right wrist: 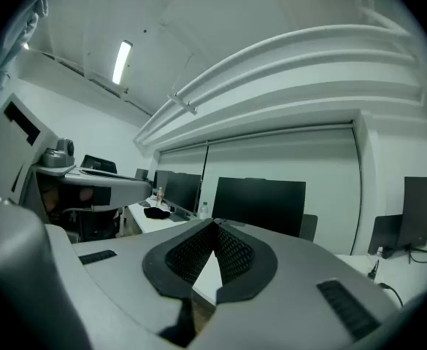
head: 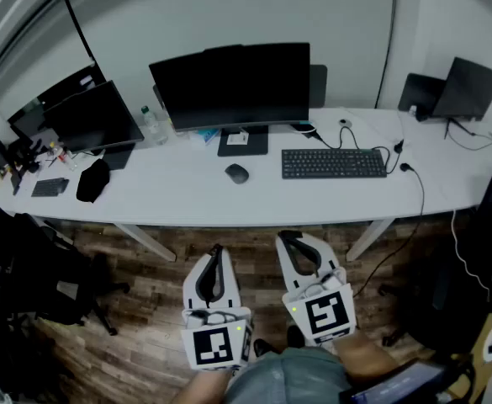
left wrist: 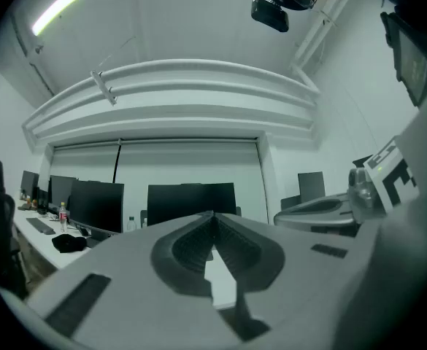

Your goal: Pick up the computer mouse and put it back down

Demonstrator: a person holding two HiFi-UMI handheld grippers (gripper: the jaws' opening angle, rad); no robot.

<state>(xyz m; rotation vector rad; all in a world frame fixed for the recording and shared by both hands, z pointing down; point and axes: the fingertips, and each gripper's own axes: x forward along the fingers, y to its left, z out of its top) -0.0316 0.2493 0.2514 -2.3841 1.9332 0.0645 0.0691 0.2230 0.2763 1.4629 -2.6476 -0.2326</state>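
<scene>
Where the pale wall met it, a long white desk ran across the room above a wood-plank floor. A wide dark monitor stood at the desk's middle, and a black keyboard lay to the right of the monitor's foot. The left gripper and the right gripper were held side by side over the floor, short of the desk's near edge. Each had its jaws closed tip to tip on nothing. The computer mouse, a small dark rounded oval with a dull sheen, sat on the bare desktop. It was just left of the keyboard and in front of the monitor, well apart from both grippers.
</scene>
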